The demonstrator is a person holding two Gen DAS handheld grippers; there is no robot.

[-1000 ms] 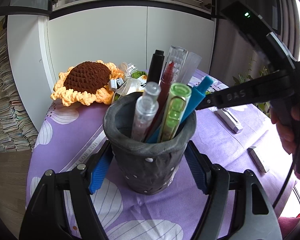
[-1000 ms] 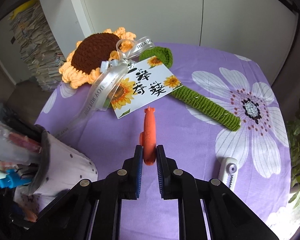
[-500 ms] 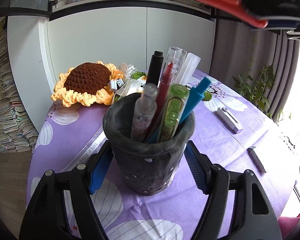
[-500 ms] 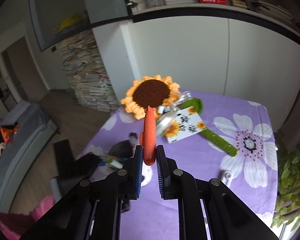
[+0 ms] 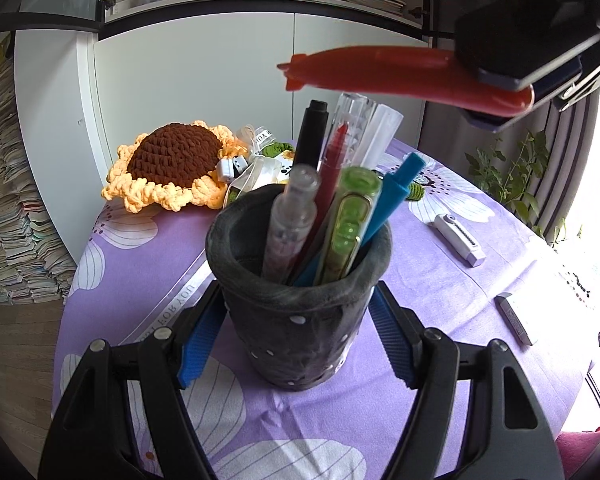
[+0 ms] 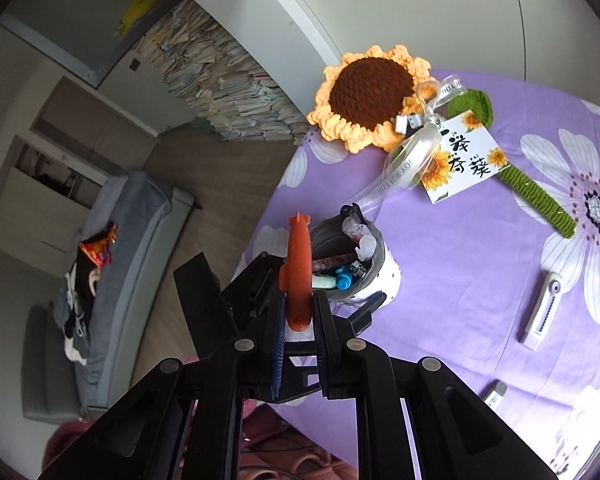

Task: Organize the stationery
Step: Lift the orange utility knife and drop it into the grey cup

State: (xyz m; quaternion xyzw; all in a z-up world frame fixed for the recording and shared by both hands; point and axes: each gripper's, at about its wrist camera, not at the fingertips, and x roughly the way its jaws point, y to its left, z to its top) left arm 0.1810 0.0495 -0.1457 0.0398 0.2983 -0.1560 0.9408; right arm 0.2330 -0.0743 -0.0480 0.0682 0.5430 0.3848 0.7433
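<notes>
A dark grey pen holder (image 5: pixel 300 312) with white dots stands on the purple cloth and holds several pens. My left gripper (image 5: pixel 296 344) is shut on the holder, one blue pad on each side of it. My right gripper (image 6: pixel 298 320) is shut on an orange pen (image 6: pixel 298 272) and holds it level in the air above the holder (image 6: pixel 384 276). In the left wrist view the orange pen (image 5: pixel 380 70) hangs over the pens, with the right gripper (image 5: pixel 516 80) at the upper right.
A crocheted sunflower (image 5: pixel 172 160) with ribbon and card (image 6: pixel 460 160) lies at the table's far side. A white utility knife (image 5: pixel 458 240) and a small grey eraser-like block (image 5: pixel 516 322) lie right of the holder. The table edge (image 6: pixel 268 200) drops to the floor on the left.
My right gripper has carried the orange pen from high above down toward the holder, and it now hangs level just over the pens. The left gripper and holder have not moved.
</notes>
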